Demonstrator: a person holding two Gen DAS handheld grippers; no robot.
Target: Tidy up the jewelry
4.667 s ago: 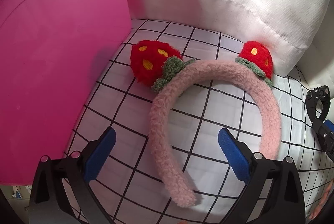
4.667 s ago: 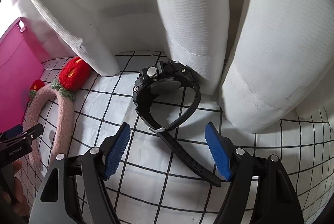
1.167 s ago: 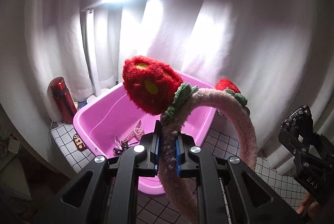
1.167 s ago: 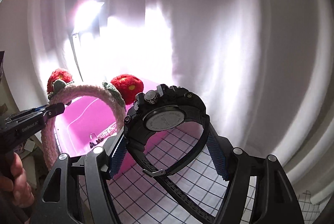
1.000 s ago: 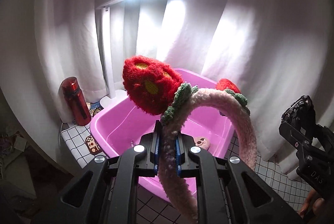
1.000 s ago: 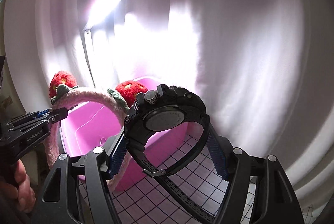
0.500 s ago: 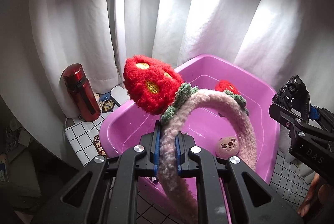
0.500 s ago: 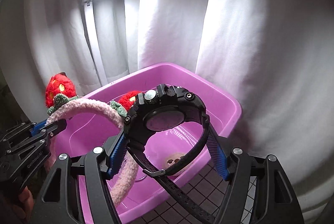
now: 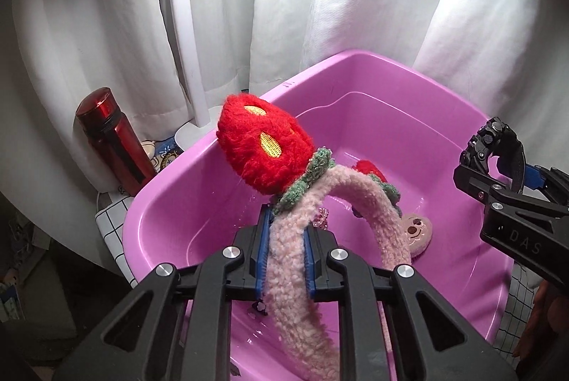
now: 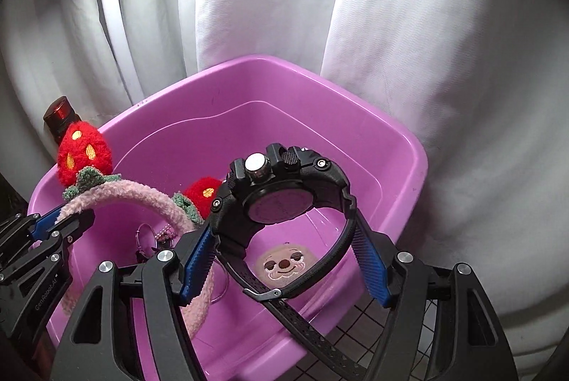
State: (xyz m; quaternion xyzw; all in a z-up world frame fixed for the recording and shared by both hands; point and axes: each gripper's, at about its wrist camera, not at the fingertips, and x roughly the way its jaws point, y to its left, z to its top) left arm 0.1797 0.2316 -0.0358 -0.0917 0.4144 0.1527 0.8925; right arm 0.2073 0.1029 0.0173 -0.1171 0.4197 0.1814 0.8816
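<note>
I hold a gripper in each hand above a pink plastic tub that sits on a white worktop with a black grid, in front of white curtains.

My left gripper has a fluffy pink headband between its blue pads. Its jaws are just beginning to part, though the fluff looks to touch both pads yet. The headband carries two red plush strawberries; the larger strawberry hangs over the tub's near-left corner, and the band's far end arcs down inside the tub.

My right gripper, about half open, is clamped on the looped strap of a chunky black watch, holding it over the middle of the tub. The loose strap tail trails out past the tub's near edge.

On the tub floor lie a round tan patch with a smiling face, a key ring and some small beaded pieces.

What could go wrong, as I judge it: the headband is top-heavy, so as the grip loosens it may tip toward the rim and fall outside the left edge, or its fluff may snag on a pad. If I release the watch from this height, its hard case could strike the small pieces below, or the trailing strap could catch on the near edge.

A red bottle and a white lamp post stand beyond the tub's left edge.
</note>
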